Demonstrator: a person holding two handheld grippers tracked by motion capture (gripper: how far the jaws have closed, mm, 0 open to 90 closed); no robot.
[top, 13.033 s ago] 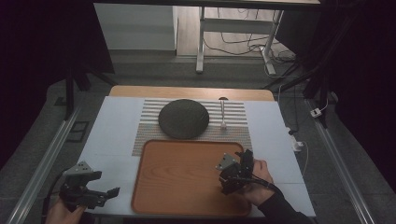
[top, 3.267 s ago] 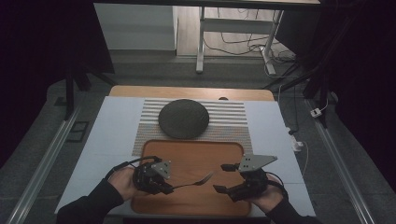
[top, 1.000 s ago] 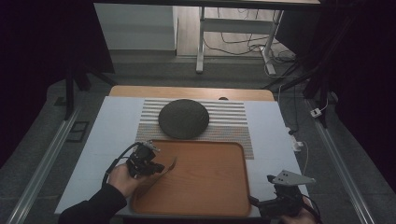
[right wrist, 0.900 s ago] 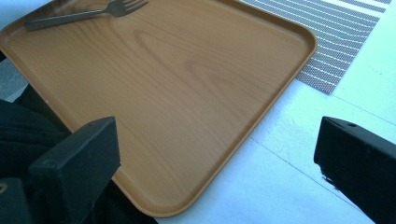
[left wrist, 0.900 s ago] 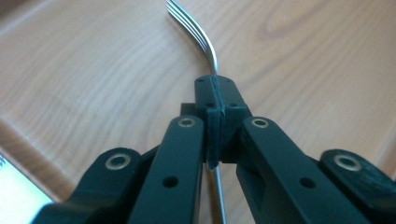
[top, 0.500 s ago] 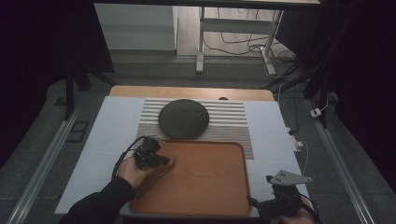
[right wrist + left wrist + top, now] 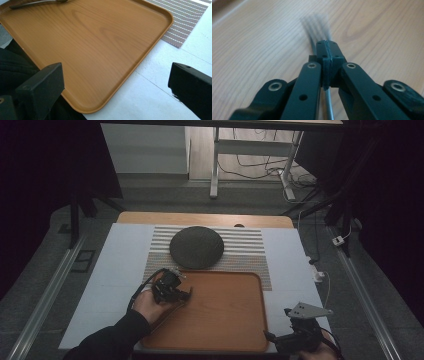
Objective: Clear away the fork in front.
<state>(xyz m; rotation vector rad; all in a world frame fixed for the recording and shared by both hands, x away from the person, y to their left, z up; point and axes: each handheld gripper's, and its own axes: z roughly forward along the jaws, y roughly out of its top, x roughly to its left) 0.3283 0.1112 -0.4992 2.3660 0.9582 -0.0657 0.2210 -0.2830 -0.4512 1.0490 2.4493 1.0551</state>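
Between the pressed-together jaws of the left claw (image 7: 327, 53) sits a fork (image 7: 318, 27), its thin metal handle running back under the jaws and its prongs, blurred, reaching out ahead of the tips over wood grain. That claw is clamped tight on the handle, with no gap between the pads. From the high view the left claw (image 7: 172, 290) sits at the near-left part of a wooden tray (image 7: 225, 320), the hand behind it resting at the tray's left edge with a dark sleeve trailing back toward the bottom. Whether the fork touches the tray surface or hangs just above it cannot be told.

Beyond the left claw, past the tray's far rim, lies a striped mat (image 7: 250, 250), and on it a round dark plate (image 7: 196, 246), apart from the claw. All of this rests on a pale table (image 7: 115, 265).

Well off to the right of the left claw, at the tray's near-right corner, the right claw (image 7: 295, 337) is held low over the table. Its jaws stand wide apart with nothing between them, and ahead of them stretches the tray (image 7: 100, 45), with the fork (image 7: 37, 3) at its far edge.
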